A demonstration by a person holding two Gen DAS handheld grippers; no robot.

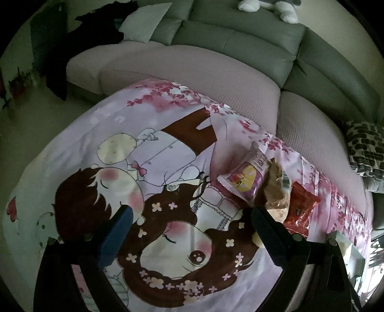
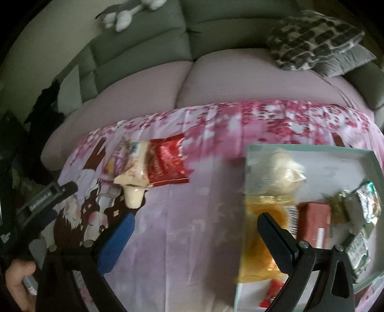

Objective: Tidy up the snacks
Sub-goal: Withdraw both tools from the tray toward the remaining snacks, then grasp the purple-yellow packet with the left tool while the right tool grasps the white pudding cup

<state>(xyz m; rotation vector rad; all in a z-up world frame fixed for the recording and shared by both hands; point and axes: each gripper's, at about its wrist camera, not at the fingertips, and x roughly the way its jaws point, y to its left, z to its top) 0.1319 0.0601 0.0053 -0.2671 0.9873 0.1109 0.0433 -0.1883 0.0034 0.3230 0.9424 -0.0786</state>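
Three snack packets lie together on the pink cartoon cloth [image 1: 100, 134]: a purple packet [image 1: 247, 176], a pale brown pouch [image 1: 278, 189] and a red packet [image 1: 301, 208]. My left gripper [image 1: 189, 216] is open and empty just left of them. In the right wrist view the same pouch [image 2: 134, 168] and red packet [image 2: 169, 163] lie at the left. A pale green tray [image 2: 348, 153] at the right holds an orange packet [image 2: 261, 242], a red box [image 2: 314, 222], a cream bag [image 2: 285, 172] and green-silver packets [image 2: 367, 204]. My right gripper [image 2: 196, 218] is open and empty, its right finger over the orange packet.
A sofa with pink cushions [image 1: 192, 69] and grey backrests runs behind the cloth. A patterned pillow [image 2: 314, 38] lies at the right, a plush toy [image 2: 127, 12] on the backrest. The left gripper's body [image 2: 45, 199] and a hand [image 2: 16, 280] show at the left.
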